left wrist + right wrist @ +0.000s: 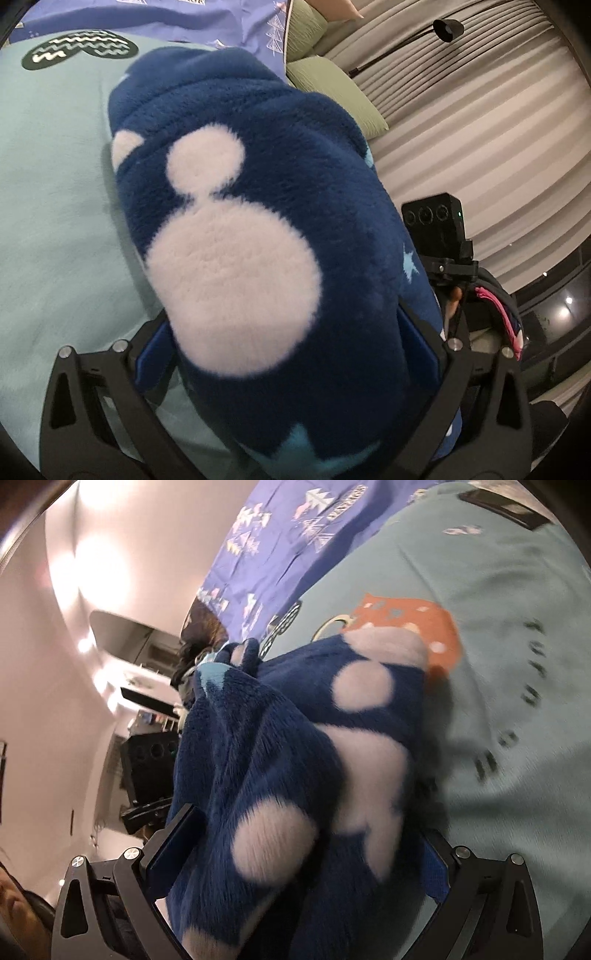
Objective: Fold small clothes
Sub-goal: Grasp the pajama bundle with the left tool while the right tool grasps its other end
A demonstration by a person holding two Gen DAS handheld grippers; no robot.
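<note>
Bulging between both wide-spread grippers, left and right, lies fleece garment.

**Fleece blocks most of both views**

In your left wrist view the navy fleece garment fills the middle and covers the fingertips of the left hand-held gripper, so you can't see whether its pads press the cloth. The garment's near end runs off the bottom edge. The mint bedspread under it is hidden, and its heart print is partly cut by the lens rim.

In your right wrist view the fleece is motion-blurred and hides the right hand-held gripper fingertips; grip can't be told. The orange print is half covered, and the dark lettering is smeared, unreadable.
</note>
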